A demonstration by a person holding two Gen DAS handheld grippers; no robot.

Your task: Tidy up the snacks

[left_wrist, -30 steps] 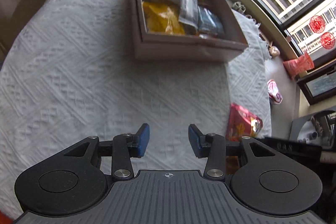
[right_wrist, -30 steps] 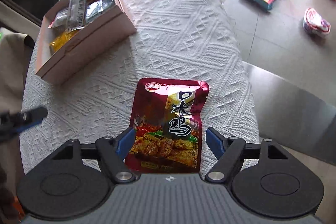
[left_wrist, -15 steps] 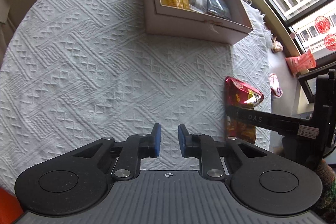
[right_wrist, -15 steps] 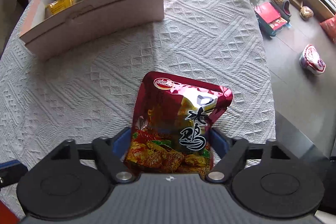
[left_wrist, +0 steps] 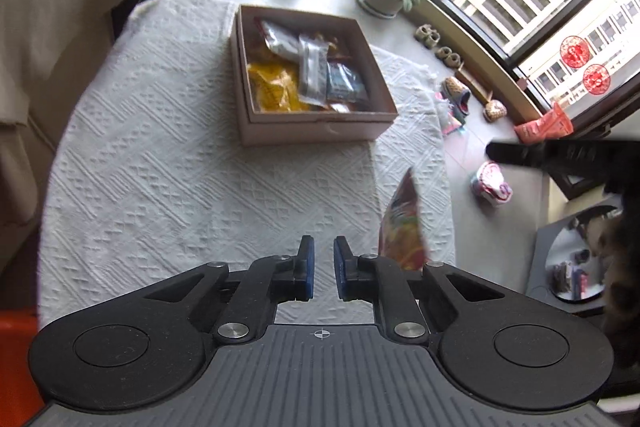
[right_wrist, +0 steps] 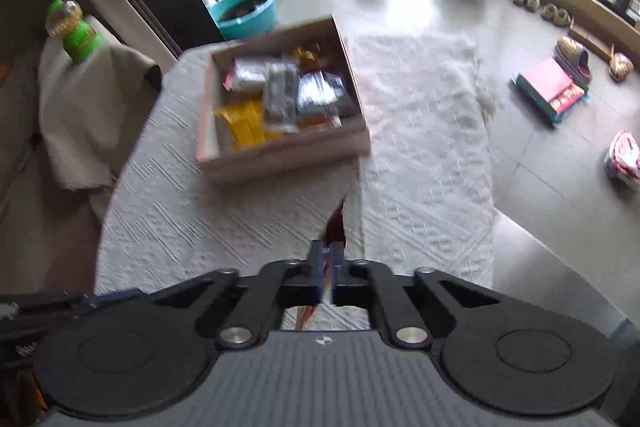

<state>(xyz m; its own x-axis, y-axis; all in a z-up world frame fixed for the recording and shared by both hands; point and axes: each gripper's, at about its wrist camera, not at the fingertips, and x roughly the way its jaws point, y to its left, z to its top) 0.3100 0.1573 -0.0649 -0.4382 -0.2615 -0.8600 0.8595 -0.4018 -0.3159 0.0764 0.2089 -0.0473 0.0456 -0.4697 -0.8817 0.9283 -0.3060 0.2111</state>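
Right gripper (right_wrist: 327,259) clamps red snack bag (left_wrist: 402,227) edge-on, print unreadable; left gripper (left_wrist: 323,269) slightly apart, empty; box (left_wrist: 312,133) near table's far edge.

The black plastic left gripper (left_wrist: 323,263) has blue pads (left_wrist: 307,267), round silver screws and a ribbed grey base. The matching black right gripper (right_wrist: 328,261) looks the same.

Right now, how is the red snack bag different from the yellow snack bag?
The red snack bag is pinched in the right tongs and lifted edge-up above the white tablecloth; the yellow snack bag lies flat in the cardboard box. The red one is alone; the yellow one has other packets beside it. Both are soft snack packets.
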